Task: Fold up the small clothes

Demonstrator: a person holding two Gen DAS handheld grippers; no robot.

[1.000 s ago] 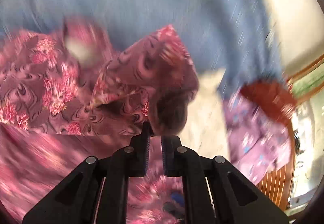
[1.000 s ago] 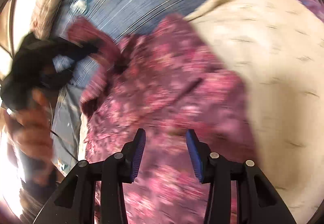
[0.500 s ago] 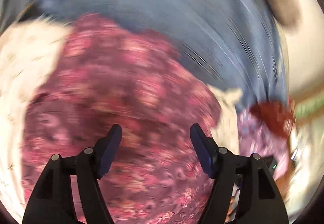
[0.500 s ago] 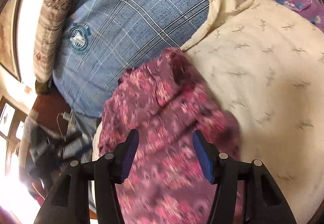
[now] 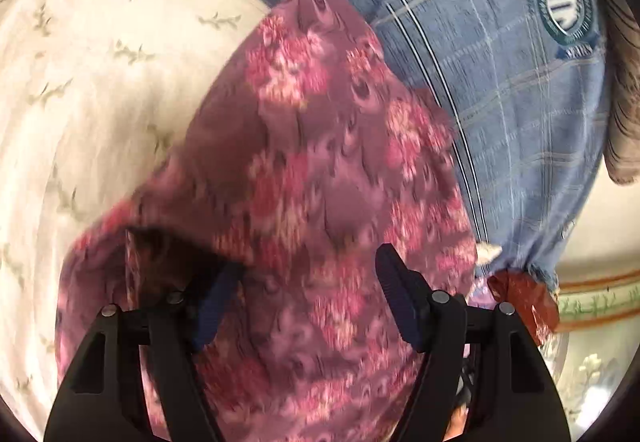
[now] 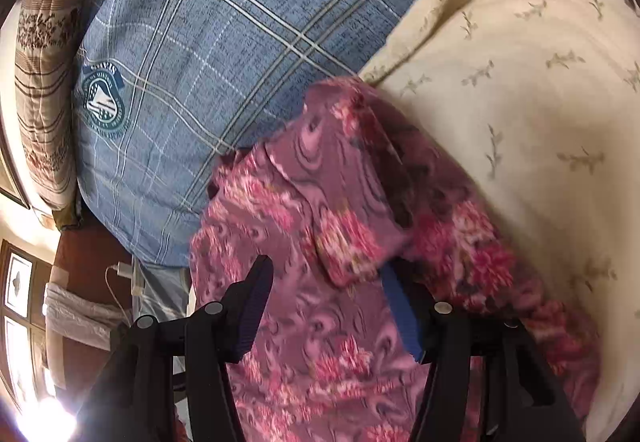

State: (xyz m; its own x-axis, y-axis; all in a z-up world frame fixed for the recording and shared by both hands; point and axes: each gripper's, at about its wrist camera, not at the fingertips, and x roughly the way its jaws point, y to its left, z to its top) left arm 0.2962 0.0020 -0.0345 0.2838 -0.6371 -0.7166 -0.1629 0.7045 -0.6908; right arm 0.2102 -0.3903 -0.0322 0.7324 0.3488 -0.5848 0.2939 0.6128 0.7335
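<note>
Bedding fills both views: a cream sprigged quilt on the left of the left wrist view, and to its right a blue plaid pillow with a round crest, a brown striped cushion beyond that. No container shows, so the clothes simply lie on the bed.

On the quilt, touching the pillow's near edge, lies the magenta floral garment, already doubled over, one flap lying across another.

Just above it hangs the left gripper, jaws apart and clamped on nothing, likely placed to press or pinch the next fold. Likewise the right gripper hovers spread wide over the same cloth near a loose flap, holding nothing.
</note>
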